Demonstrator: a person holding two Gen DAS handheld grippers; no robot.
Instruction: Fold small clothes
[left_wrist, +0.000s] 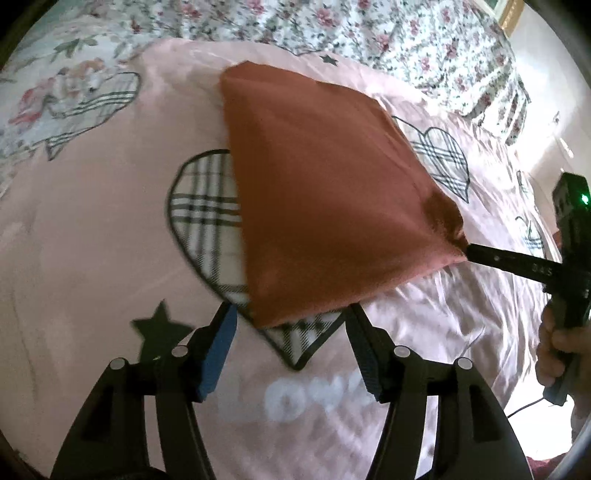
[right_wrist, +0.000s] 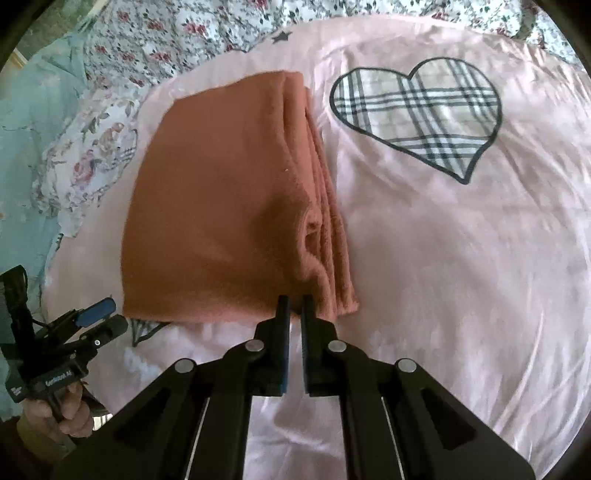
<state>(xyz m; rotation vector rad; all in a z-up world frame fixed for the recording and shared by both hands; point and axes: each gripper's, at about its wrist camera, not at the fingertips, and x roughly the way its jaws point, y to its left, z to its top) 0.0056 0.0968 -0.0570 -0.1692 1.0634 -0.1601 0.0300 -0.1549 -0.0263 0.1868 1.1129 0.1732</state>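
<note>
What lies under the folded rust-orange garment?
The folded rust-orange garment lies on a pink satin bedsheet, overlapping a plaid heart print. The heart's right part and any sheet beneath the cloth are covered, so not visible.

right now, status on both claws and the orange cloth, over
Left claw open, nothing between its pads. Right claw shut on the near corner of the folded orange cloth. Cloth on the pink sheet. Nothing in the way.

Left claw (left_wrist: 291, 314) gaping over pink bedspread (left_wrist: 92, 229), nothing between its pads. Folded rust-coloured cloth (left_wrist: 317, 192) lying just ahead, right claw (left_wrist: 476, 254) pinching its corner.
</note>
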